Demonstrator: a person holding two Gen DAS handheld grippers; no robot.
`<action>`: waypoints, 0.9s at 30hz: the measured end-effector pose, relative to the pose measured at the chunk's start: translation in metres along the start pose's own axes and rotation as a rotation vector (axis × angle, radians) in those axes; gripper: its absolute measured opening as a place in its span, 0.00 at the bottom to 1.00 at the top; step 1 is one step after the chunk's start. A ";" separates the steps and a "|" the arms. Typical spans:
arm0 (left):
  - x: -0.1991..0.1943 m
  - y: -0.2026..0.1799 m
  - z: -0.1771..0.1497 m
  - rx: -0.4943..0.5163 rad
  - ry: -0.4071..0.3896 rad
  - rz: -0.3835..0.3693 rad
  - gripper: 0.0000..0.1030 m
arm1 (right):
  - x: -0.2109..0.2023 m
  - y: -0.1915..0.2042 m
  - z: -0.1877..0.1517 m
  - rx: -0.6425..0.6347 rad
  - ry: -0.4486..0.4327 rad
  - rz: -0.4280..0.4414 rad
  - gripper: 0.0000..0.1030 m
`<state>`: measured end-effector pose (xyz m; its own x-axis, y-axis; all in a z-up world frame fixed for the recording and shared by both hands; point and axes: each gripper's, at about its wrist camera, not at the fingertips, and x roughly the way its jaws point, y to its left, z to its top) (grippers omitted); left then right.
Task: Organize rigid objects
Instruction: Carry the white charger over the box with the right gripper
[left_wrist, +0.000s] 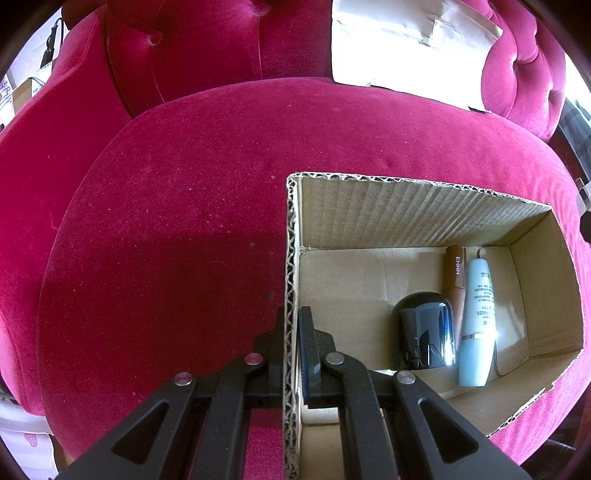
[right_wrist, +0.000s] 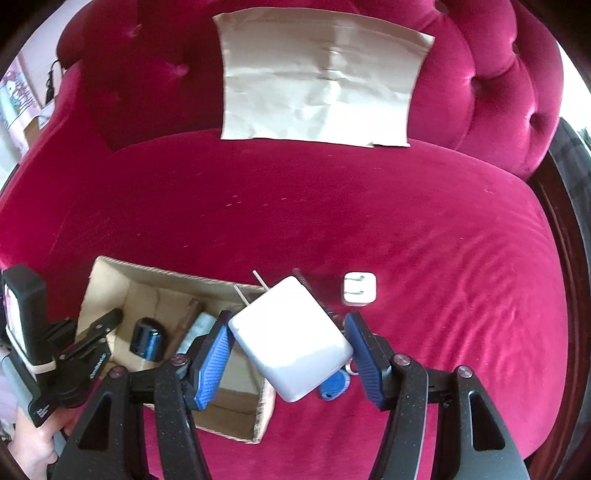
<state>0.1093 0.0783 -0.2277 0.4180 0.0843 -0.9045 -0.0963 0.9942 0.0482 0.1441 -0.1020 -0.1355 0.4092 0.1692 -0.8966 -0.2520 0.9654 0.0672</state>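
An open cardboard box (left_wrist: 424, 210) sits on a red velvet seat. In it lie a black rounded cap (left_wrist: 423, 336), a pale blue tube (left_wrist: 478, 321) and a brown tube (left_wrist: 455, 277). My left gripper (left_wrist: 291, 325) is shut on the box's left wall, one finger inside and one outside. In the right wrist view the box (right_wrist: 110, 284) is at lower left. My right gripper (right_wrist: 288, 332) holds a white square adapter (right_wrist: 291, 339) between its blue pads, tilted, above the box's right edge. A small white charger (right_wrist: 360, 290) and a blue key fob (right_wrist: 334, 386) lie on the seat.
A sheet of tan paper (right_wrist: 321, 81) leans on the chair's tufted backrest (right_wrist: 517, 92). Thin white sticks (right_wrist: 260, 280) poke out behind the adapter. The left hand-held gripper (right_wrist: 74, 350) shows at the left in the right wrist view. Wide red seat (left_wrist: 166, 221) lies left of the box.
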 end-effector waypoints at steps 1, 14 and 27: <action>0.000 0.000 0.000 0.001 0.000 0.000 0.04 | 0.001 0.005 -0.001 -0.010 0.002 0.007 0.63; 0.000 0.000 0.000 0.000 0.000 0.000 0.05 | 0.011 0.046 -0.008 -0.082 0.020 0.066 0.63; 0.000 0.000 0.000 0.000 0.000 0.000 0.05 | 0.032 0.066 -0.013 -0.111 0.050 0.082 0.63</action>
<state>0.1093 0.0778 -0.2279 0.4179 0.0840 -0.9046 -0.0965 0.9942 0.0478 0.1290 -0.0360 -0.1657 0.3400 0.2337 -0.9109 -0.3797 0.9203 0.0944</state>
